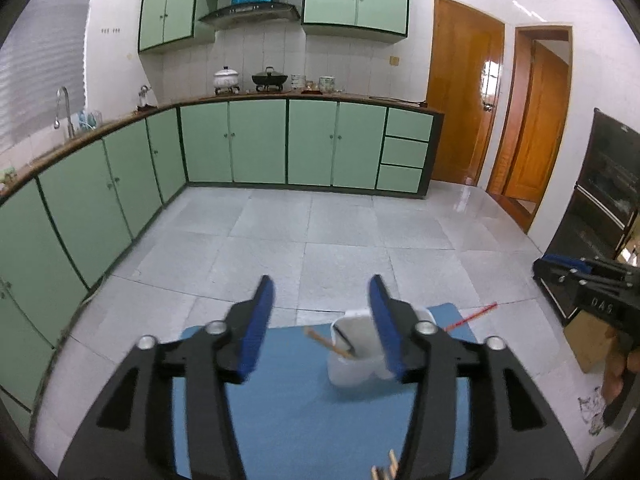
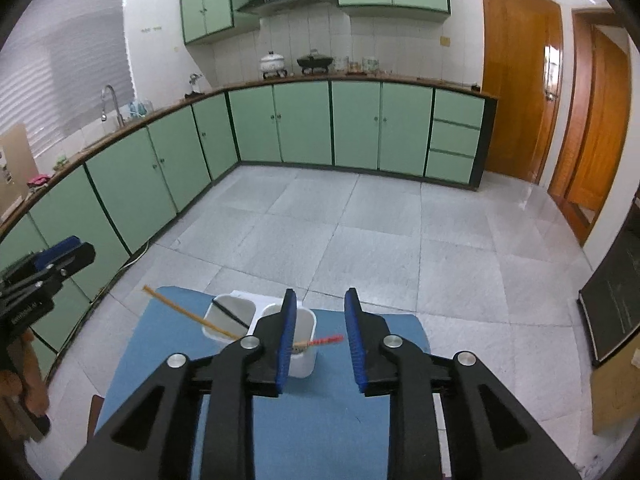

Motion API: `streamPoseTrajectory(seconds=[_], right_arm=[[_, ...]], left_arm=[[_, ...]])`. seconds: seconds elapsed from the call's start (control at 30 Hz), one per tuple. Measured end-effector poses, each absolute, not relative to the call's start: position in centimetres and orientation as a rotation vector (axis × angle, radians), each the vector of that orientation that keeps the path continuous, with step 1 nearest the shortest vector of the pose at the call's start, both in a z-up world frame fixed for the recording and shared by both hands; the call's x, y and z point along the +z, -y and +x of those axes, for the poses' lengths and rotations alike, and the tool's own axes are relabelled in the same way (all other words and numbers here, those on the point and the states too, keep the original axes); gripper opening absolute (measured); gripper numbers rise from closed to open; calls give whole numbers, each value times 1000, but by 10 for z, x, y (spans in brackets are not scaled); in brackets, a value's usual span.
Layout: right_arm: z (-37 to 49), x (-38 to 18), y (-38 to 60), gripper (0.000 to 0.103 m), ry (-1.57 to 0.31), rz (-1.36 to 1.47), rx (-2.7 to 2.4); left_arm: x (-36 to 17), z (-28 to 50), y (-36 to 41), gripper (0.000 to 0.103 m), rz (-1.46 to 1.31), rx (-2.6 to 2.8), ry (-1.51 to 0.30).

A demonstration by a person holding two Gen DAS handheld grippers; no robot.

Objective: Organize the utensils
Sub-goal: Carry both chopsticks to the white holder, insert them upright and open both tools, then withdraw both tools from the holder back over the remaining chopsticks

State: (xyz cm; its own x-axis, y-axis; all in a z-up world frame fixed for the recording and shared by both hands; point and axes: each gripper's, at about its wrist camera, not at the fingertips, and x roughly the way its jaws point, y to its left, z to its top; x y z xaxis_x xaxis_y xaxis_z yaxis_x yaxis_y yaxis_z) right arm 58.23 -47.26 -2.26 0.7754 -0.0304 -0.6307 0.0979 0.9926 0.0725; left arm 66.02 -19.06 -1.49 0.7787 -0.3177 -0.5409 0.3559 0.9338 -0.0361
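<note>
A white two-compartment utensil holder [image 1: 354, 354] [image 2: 236, 314] stands on a blue mat [image 1: 304, 412] [image 2: 320, 412]. Its left compartment holds a wooden chopstick [image 2: 188, 314] [image 1: 326, 342] and a black one [image 2: 228, 312]. A red-ended chopstick [image 2: 320, 341] [image 1: 474, 315] leans out of the right compartment. My left gripper [image 1: 322, 320] is open and empty, above the mat, left of the holder. My right gripper [image 2: 320, 338] is open and empty, just behind the holder. More wooden sticks [image 1: 386, 468] show at the bottom edge of the left wrist view.
The mat lies on a surface above a grey tiled floor [image 2: 380, 232]. Green cabinets [image 1: 256, 140] with a worktop line the left and back walls. Wooden doors [image 1: 464, 100] stand at the right. A black oven unit [image 1: 600, 200] and a cardboard box [image 1: 588, 340] are at the far right.
</note>
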Motion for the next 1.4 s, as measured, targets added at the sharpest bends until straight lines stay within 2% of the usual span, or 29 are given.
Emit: streamPoseTrajectory(seconds=[0.07,0.3,0.47,0.67,0.83,1.03,1.4], right_arm=[[557,-22,472,25,-661,105,-60],[441,-61,457,26,-593,51,-43],[369,-129,432,27,-616,64,-22],[299,-238,372,27,-717,72,17],[278,-289,329,27,-774,49,52],[275,-301,298,26,-730,-77,67],[289,-305,311,24,-704,-65,19]], left_arm=[[-12,637,182,64,81,-371,-551],[-53,542,149,64,139,-416,-549],[-104,488,114,66,69,-397,-589],[-168,423,74,68,-14,-292,-627],[-193,388,59,70,-8,-239,-637],[-204,371,57,71,-26,-246,-658],[-215,372,69,72,-4,-274,-682]])
